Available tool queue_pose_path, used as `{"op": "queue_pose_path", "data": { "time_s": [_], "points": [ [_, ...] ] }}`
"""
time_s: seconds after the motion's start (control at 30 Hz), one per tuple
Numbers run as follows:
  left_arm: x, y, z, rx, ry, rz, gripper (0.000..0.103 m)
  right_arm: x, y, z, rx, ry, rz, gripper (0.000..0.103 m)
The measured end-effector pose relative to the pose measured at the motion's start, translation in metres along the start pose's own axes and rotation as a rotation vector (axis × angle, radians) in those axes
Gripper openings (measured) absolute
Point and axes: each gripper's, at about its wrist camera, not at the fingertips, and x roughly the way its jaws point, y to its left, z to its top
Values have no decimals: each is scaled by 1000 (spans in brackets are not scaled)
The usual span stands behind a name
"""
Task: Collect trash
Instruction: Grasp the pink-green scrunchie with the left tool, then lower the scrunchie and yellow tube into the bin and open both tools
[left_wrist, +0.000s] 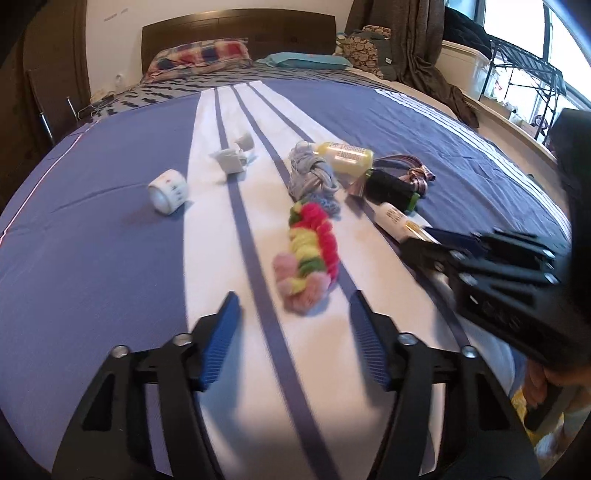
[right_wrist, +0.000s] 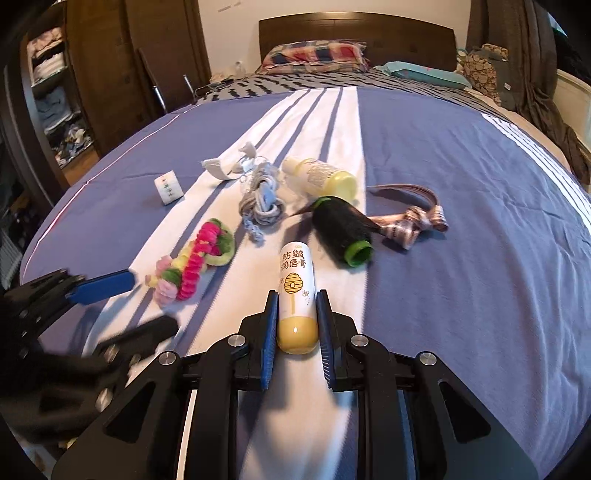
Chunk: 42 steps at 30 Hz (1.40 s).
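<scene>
Spread across a bed (right_wrist: 461, 258) under a blue cover with white stripes: a scatter of small things, near the foot end. Largest among them, a black hair roller (right_wrist: 341, 232) with green ends, beside a ribbon headband (right_wrist: 417, 218); then a pale yellow bottle (right_wrist: 325, 177), a bundle of grey cord (right_wrist: 260, 199), a fluffy pink-and-yellow scrunchie band (left_wrist: 308, 254), a white tape roll (left_wrist: 168, 190), crumpled white scraps (left_wrist: 234, 155).

Right claw (right_wrist: 295, 325) pinching a lip balm tube (right_wrist: 295, 291), pads pressed on both flanks of its yellow lower end. Tube's long axis in line with the fingers, white cap end pointing away toward the roller. Printed on it: Chinese characters 防皴润唇膏 above a yellow beehive drawing and a small bee.

Left claw (left_wrist: 295, 325) half spread, nothing between the pads, aimed at the scrunchie band lying just ahead, slightly right of centre, its length running away from the fingers. Clearly the nearer claw for that piece.

Writing on the yellow bottle's label and on the tape roll too small to read.
</scene>
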Motion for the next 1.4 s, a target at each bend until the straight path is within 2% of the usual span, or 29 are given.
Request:
{"op": "queue_pose_path", "data": {
  "time_s": [0.2, 0.4, 0.53, 0.8, 1.1, 1.4],
  "points": [
    [14, -5, 13, -8, 3, -6, 36, -10, -11, -9, 34, -8, 5, 21],
    [22, -14, 16, 19, 4, 12, 31, -19, -16, -19, 54, -12, 1, 21],
    [15, -11, 8, -3, 6, -8, 30, -29, -13, -29, 54, -15, -4, 21],
    [-25, -16, -30, -35, 0, -20, 30, -54, -3, -56, 58, -23, 9, 21],
    [-71, -29, -73, -27, -19, -30, 30, -90, 14, -94, 47, -42, 26, 21],
    [-103, -41, -116, -32, -29, -48, 30, -105, 20, -132, 55, -19, 31, 22]
  ]
}}
